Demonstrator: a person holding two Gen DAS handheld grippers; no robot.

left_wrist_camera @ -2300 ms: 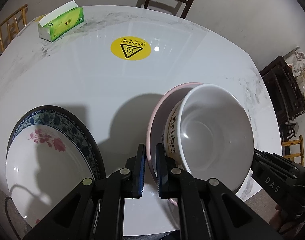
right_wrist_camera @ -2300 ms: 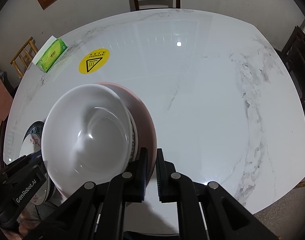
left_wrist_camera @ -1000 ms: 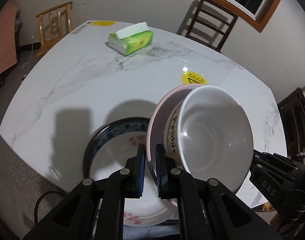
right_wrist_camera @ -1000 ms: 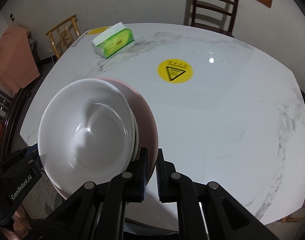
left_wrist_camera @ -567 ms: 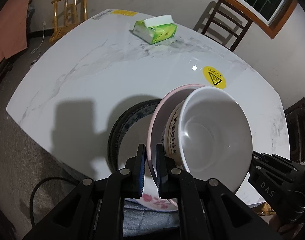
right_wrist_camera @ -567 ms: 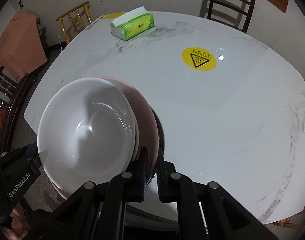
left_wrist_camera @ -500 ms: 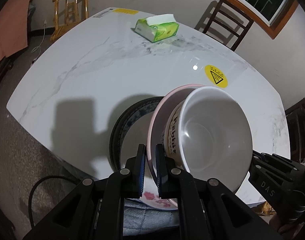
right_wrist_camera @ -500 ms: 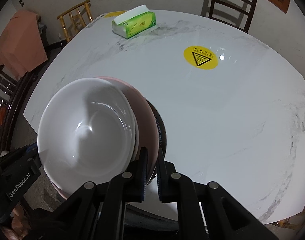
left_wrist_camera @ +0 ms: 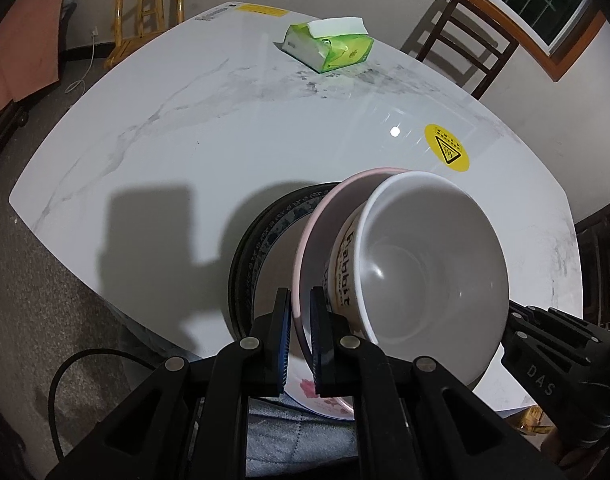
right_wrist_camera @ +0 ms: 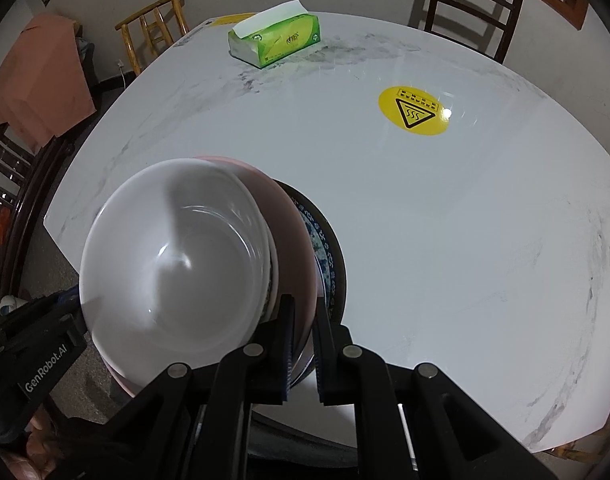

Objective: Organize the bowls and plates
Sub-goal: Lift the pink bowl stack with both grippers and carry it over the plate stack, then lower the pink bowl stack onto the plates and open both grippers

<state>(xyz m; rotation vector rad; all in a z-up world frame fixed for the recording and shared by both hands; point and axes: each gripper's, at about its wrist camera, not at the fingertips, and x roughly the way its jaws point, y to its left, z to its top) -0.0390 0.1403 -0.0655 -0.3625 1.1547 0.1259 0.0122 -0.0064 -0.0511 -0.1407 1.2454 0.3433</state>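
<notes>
Grippers hold one stack: left gripper (left_wrist_camera: pixel 301 322) and right gripper (right_wrist_camera: pixel 303 326) each pinch the pink round plate (left_wrist_camera: pixel 317 236) rim, white ceramic bowl (left_wrist_camera: pixel 429 276) nested inside, above the blue-patterned plate (left_wrist_camera: pixel 265 236).

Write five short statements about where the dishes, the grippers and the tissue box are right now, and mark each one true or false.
1. The left gripper is shut on the rim of the pink plate. True.
2. The white bowl sits inside the pink plate. True.
3. The right gripper hangs open, away from the dishes. False: its fingers pinch the opposite edge of the pink plate.
4. The green tissue box lies on its side on the floor. False: it rests on the marble table, at the far side.
5. The flowered plate with the blue patterned rim lies on the table, under the held dishes. True.
</notes>
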